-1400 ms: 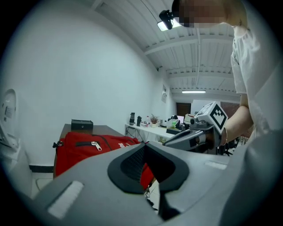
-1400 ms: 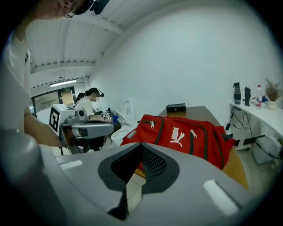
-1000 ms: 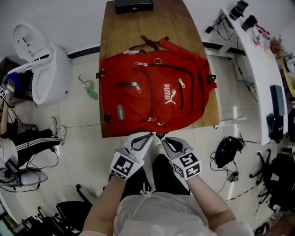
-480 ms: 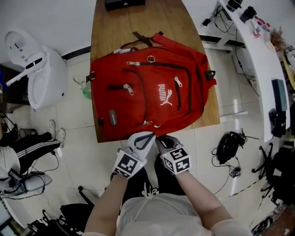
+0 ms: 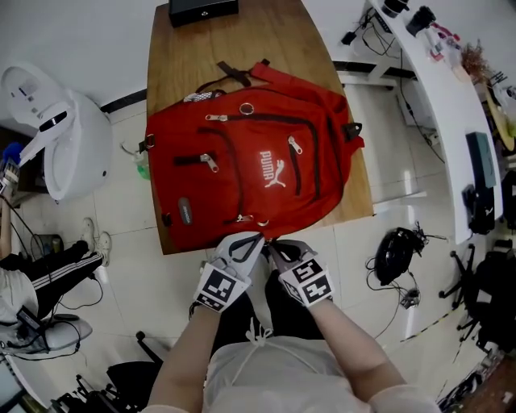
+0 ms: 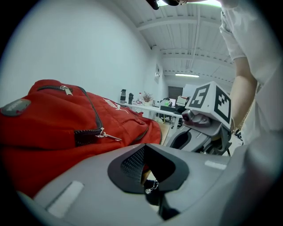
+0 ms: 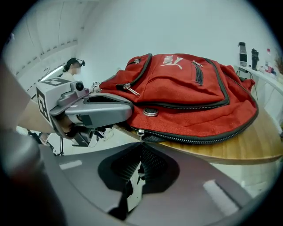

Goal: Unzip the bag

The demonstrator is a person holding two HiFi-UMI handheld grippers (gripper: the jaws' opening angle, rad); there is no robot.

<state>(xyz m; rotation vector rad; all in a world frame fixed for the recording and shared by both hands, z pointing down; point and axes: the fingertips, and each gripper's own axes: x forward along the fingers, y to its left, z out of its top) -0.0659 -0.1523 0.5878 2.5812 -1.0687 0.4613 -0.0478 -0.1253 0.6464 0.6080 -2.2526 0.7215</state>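
Note:
A red backpack (image 5: 250, 173) lies flat on the wooden table (image 5: 266, 40), front pockets up, its bottom edge overhanging the near table edge. Both grippers meet at that near edge. My left gripper (image 5: 260, 236) is shut, and a small metal zipper pull (image 6: 150, 187) shows between its jaws. My right gripper (image 5: 271, 242) is shut too, its tips at the silver slider (image 7: 139, 131) of the main zipper, which runs along the bag's lower seam (image 7: 199, 140). The two grippers sit side by side, almost touching.
A black box (image 5: 203, 10) sits at the table's far end. A white machine (image 5: 64, 141) and a green bottle (image 5: 143, 165) are at the left on the floor. A white desk (image 5: 435, 105) runs along the right, with a black helmet-like object (image 5: 395, 254) on the floor.
The head view has shifted, so bag and table sit further left and up. Both grippers stay at the bag's near edge, and the right one has drawn closer to the left.

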